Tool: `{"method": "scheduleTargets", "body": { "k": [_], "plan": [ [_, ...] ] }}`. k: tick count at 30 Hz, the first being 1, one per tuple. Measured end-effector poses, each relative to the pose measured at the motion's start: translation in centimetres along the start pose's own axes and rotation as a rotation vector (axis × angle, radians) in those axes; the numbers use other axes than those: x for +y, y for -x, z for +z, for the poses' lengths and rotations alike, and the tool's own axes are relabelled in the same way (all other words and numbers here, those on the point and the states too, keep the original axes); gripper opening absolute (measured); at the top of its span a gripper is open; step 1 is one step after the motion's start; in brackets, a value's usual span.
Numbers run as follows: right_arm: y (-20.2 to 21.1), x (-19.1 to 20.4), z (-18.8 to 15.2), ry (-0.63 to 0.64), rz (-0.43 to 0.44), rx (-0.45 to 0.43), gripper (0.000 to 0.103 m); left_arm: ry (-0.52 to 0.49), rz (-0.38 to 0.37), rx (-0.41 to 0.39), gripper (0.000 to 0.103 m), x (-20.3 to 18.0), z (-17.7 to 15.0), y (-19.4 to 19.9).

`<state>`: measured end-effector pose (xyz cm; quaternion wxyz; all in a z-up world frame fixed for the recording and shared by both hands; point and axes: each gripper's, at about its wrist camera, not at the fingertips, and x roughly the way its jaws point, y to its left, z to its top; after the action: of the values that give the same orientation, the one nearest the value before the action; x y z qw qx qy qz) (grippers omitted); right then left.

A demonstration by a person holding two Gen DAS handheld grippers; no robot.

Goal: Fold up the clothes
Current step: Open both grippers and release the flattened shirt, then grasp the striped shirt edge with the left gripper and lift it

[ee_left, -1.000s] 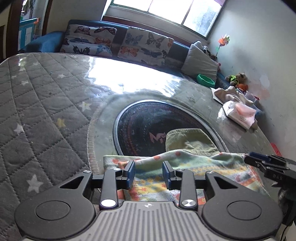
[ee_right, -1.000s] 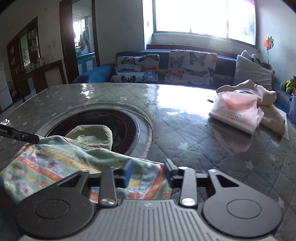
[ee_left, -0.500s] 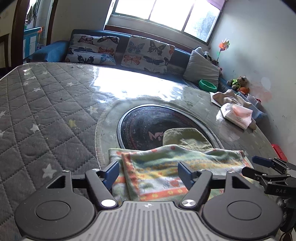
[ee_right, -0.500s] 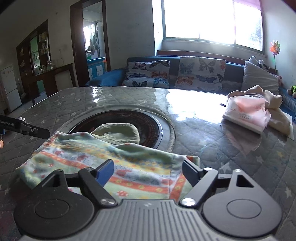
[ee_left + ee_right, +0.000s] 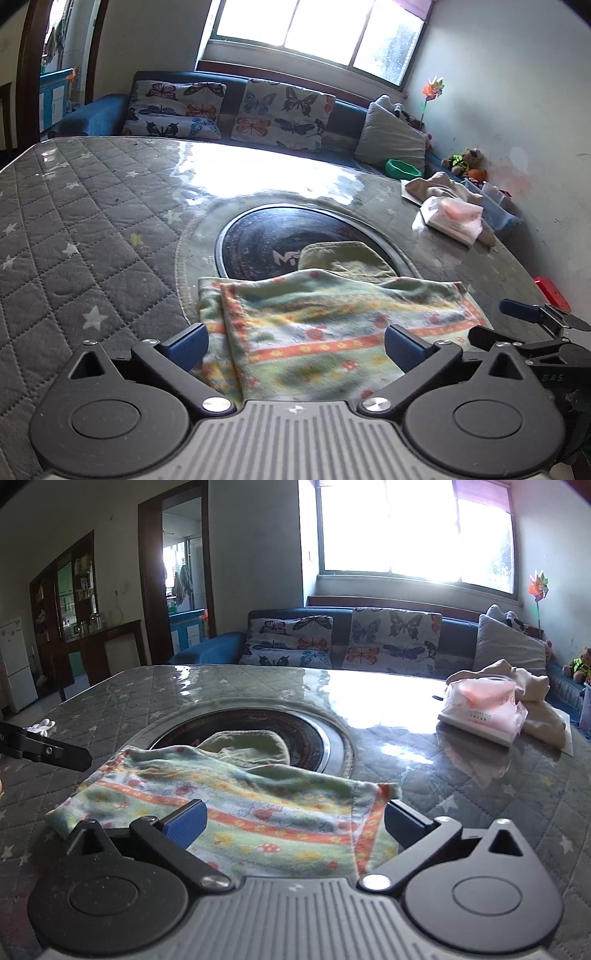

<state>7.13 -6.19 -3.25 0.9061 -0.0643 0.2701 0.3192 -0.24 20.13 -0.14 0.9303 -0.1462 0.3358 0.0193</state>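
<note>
A green cloth with orange patterned bands point(image 5: 325, 317) lies folded on the quilted table, its far edge draped over an olive-green garment point(image 5: 343, 258). My left gripper point(image 5: 295, 343) hovers just over the cloth's near left part. Its jaws are opening wide and the blue pads point(image 5: 186, 341) touch nothing. My right gripper point(image 5: 295, 823) stands over the patterned cloth point(image 5: 236, 794) at its right end, jaws also opening, pads clear of the fabric. Each gripper shows in the other's view: the right gripper point(image 5: 532, 317), the left gripper point(image 5: 48, 751). The olive-green garment point(image 5: 251, 742) is partly hidden under the cloth.
A dark round inset point(image 5: 266, 236) sits in the middle of the table point(image 5: 92, 221). At the far right lie a pink tissue packet point(image 5: 454, 218) and a beige cloth point(image 5: 436, 186). A sofa with butterfly cushions point(image 5: 284, 114) stands behind the table.
Both grippers' jaws went from narrow, pinching the cloth's raised edge, to wide apart. The cloth dropped flat into a fold, and both grippers drew back toward its near edge.
</note>
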Motion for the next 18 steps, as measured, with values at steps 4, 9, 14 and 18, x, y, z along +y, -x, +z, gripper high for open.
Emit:
{"method": "scheduleTargets", "body": {
  "k": [4, 9, 14, 18],
  "plan": [
    [0.5, 0.4, -0.3, -0.003, 0.028, -0.003, 0.103, -0.007, 0.014, -0.011, 0.103, -0.7, -0.5, 0.5],
    [1.1, 1.4, -0.7, 0.011, 0.076, 0.003, 0.103, -0.031, 0.063, -0.038, 0.103, -1.6, -0.9, 1.2],
    [1.4, 2.5, -1.1, 0.022, 0.126, 0.017, 0.103, -0.078, 0.118, -0.069, 0.103, -2.5, -1.2, 2.3],
    [1.6, 3.8, -1.3, 0.047, 0.192, 0.039, 0.103, -0.087, 0.165, -0.063, 0.103, -2.4, -1.4, 2.5]
  ]
}}
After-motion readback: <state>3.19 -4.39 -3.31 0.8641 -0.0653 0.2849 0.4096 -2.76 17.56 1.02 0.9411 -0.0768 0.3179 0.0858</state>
